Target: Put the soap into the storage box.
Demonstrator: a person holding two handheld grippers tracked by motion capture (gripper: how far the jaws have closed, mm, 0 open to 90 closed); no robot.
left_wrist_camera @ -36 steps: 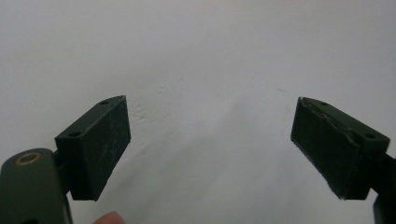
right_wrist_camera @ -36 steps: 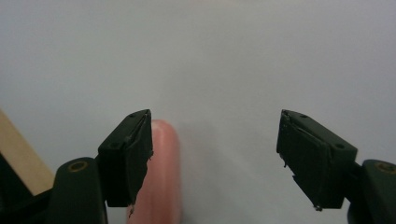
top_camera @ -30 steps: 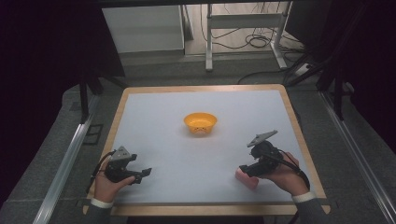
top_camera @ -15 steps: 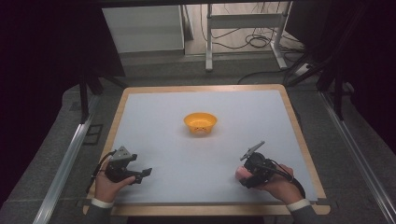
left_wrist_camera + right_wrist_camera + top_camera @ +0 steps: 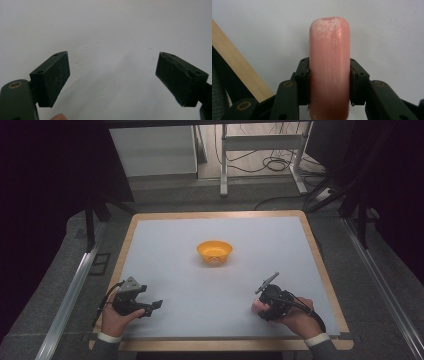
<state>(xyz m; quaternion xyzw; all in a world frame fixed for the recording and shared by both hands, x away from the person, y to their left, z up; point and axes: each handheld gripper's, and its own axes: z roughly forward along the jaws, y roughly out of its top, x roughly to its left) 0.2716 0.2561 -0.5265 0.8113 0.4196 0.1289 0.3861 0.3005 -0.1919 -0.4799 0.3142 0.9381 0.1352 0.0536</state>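
A pink sausage-shaped piece [image 5: 329,67] is clamped between the jaws of my right gripper [image 5: 329,82], and it pokes out past the jaw tips over the white mat. In the high view that gripper [image 5: 263,307] sits low at the front right, with the pink sausage [image 5: 257,305] showing at its left side. My left gripper [image 5: 152,308] rests at the front left of the table, open, its jaws pointing right. The left gripper [image 5: 112,77] has nothing but bare white mat between its jaws. An orange bowl [image 5: 214,252] stands near the middle of the table.
The white mat [image 5: 220,235] covers the table inside a wooden border [image 5: 220,214]. The wooden front edge [image 5: 239,65] runs close on the left in the right gripper view. Metal rails [image 5: 67,295] flank the table on both sides.
My right gripper has dropped and turned toward the front edge, and its jaws have closed on the pink sausage. The left gripper has stayed put.
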